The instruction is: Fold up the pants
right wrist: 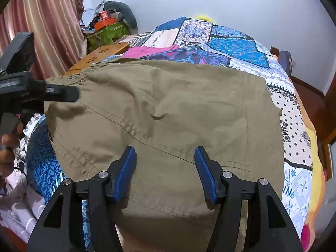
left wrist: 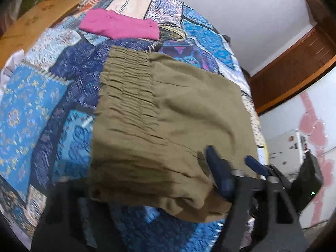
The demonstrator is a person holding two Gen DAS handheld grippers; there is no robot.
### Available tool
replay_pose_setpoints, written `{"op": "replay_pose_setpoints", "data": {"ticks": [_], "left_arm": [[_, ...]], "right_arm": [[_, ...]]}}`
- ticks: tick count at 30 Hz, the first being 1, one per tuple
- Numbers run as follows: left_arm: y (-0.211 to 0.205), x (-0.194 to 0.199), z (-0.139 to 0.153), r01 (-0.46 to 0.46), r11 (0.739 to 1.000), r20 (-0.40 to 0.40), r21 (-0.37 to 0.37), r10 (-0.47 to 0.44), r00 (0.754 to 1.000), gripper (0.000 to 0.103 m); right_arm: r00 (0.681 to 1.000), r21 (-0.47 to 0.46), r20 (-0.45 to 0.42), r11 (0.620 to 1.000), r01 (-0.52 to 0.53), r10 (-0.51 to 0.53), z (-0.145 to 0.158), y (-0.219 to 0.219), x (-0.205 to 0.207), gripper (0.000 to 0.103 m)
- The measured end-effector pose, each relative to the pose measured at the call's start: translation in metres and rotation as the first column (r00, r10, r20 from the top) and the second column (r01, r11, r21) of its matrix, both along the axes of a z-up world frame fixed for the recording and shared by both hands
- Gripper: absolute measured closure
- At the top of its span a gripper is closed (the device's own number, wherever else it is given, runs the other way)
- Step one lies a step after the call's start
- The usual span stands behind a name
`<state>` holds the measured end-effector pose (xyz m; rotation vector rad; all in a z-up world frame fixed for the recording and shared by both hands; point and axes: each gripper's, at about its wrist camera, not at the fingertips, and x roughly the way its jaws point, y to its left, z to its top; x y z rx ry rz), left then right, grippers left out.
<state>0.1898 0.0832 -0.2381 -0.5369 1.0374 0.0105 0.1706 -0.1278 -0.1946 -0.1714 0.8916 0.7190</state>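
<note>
- Olive-khaki cotton pants [right wrist: 168,113], folded into a broad rectangular pad, lying on the blue patchwork-quilt bed [right wrist: 237,46]; gathered elastic waistband [left wrist: 126,88] at the far left edge.
- Right gripper [right wrist: 166,174] with blue-padded fingers [right wrist: 126,174] spread wide, released, above the near edge of the pants; contact cannot be told.
- Left gripper [right wrist: 71,93] at the pants' left edge near the waistband; fingers blurred, cannot tell whether clenched.
- Folded magenta garment [left wrist: 119,24] lies beyond, well apart.
- Wooden board [right wrist: 98,56] beside the bed.
</note>
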Motion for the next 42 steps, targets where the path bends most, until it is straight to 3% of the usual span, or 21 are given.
{"op": "replay_pose_setpoints", "data": {"ticks": [2,5,11,15,18,25,33,37,42], "left_arm": [[0.001,0.004,0.000,0.006,1.000,0.001,0.011,-0.006,1.000,0.059],[0.005,0.002,0.005,0.010,0.999,0.026,0.046,-0.011,1.000,0.067],[0.011,-0.007,0.033,-0.008,0.970,0.098,0.242,-0.017,0.995,0.071],[0.024,-0.016,0.057,-0.082,0.903,0.151,0.422,0.020,0.988,0.072],[0.030,-0.021,0.069,-0.100,0.865,0.167,0.491,0.019,0.986,0.072],[0.002,-0.020,0.090,-0.053,0.830,0.211,0.556,-0.079,0.974,0.072],[-0.061,-0.001,0.116,0.060,0.828,0.259,0.558,-0.242,0.935,0.074],[-0.096,0.007,0.112,0.144,0.826,0.243,0.545,-0.320,0.916,0.075],[-0.135,0.015,0.094,0.246,0.803,0.192,0.543,-0.404,0.894,0.075]], "right_arm": [[1.000,0.000,-0.004,1.000,0.001,-0.001,0.001,0.000,0.000,0.048],[1.000,0.000,-0.013,1.000,0.000,0.000,0.003,0.000,0.002,0.048],[1.000,-0.019,-0.012,1.000,-0.012,0.012,0.009,0.005,0.004,0.048],[1.000,-0.019,-0.013,1.000,-0.013,0.012,0.010,0.005,0.004,0.048],[0.999,-0.007,-0.036,1.000,-0.006,0.006,0.007,0.004,0.004,0.048],[0.998,0.032,-0.057,0.999,0.030,-0.028,0.013,-0.010,0.004,0.048],[0.994,0.019,-0.060,0.995,0.093,-0.092,0.012,-0.040,0.004,0.048],[0.989,0.035,-0.097,0.992,0.119,-0.116,0.001,-0.050,0.006,0.048],[0.987,0.058,-0.106,0.990,0.129,-0.122,0.000,-0.052,0.005,0.048]]}}
